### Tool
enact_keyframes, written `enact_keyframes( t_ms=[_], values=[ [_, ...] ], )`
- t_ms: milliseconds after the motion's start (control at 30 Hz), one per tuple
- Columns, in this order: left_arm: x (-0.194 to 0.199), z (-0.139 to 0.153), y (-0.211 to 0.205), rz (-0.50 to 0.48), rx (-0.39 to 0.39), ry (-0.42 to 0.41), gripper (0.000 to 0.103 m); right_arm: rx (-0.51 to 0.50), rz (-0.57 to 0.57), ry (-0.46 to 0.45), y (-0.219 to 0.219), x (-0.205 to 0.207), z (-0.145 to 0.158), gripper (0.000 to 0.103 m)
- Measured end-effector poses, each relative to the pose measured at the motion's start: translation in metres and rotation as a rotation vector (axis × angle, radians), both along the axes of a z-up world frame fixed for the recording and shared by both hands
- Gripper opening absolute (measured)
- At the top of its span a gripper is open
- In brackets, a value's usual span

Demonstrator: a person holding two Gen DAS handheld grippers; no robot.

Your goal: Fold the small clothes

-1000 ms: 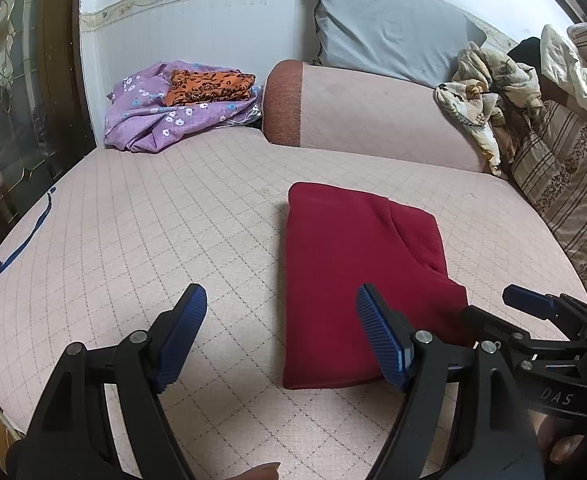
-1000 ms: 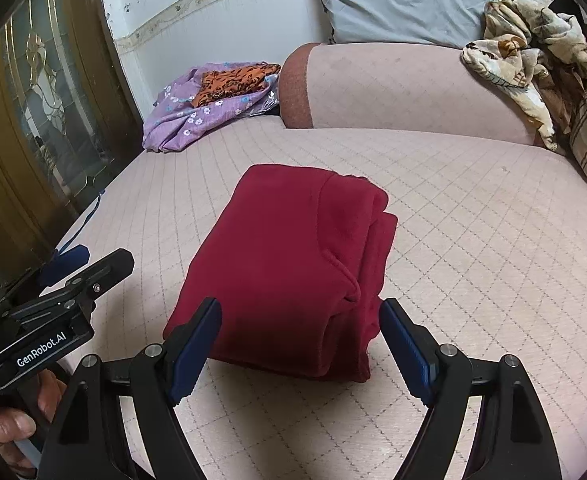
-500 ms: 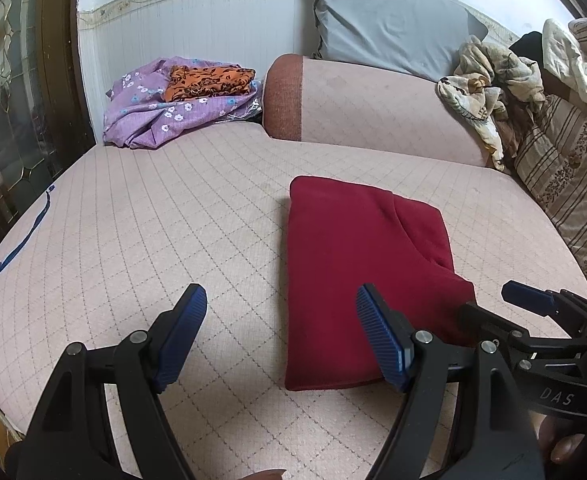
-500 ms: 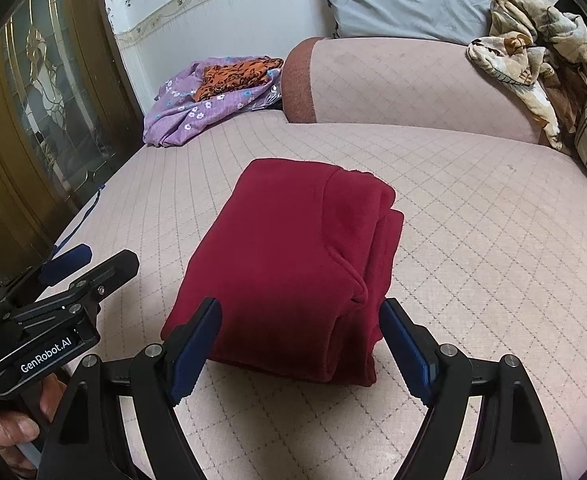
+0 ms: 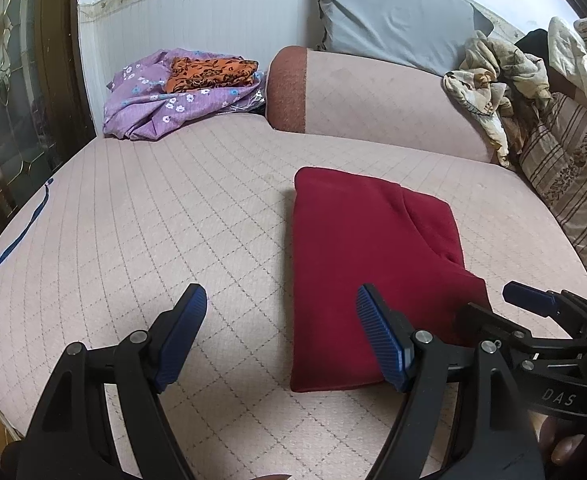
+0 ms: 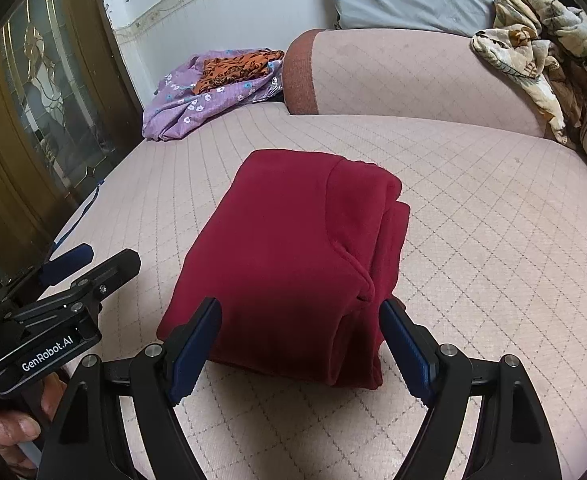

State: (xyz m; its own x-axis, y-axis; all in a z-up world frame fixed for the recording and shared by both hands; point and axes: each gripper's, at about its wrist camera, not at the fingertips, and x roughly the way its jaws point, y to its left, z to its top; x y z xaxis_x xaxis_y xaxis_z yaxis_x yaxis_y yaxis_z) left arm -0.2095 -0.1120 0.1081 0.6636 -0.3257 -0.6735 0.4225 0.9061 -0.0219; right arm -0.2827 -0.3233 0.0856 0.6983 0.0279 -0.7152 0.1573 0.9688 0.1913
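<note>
Quilted bed (image 5: 173, 216) carried red garment (image 6: 293, 248) at centre | folded into compact block, we judged fold complete | left gripper (image 5: 281, 340) and right gripper (image 6: 299, 344) both gaped wide, empty | remaining: maybe stacking on pile (image 5: 181, 88)

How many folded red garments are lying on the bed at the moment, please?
1. The folded red garment lies on the quilted bed cover, just ahead of the open right gripper. Other clothes are heaped by the wall, so more could be hidden there.
</note>
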Motion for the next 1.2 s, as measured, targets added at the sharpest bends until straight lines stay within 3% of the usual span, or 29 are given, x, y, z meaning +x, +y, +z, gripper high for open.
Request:
enact_keyframes(
  t_ms=[1200],
  values=[
    [0.005,-0.008,-0.001,0.005,0.017,0.013,0.077,0.017,0.015,0.036,0.002,0.009,-0.012,0.082]
  ],
)
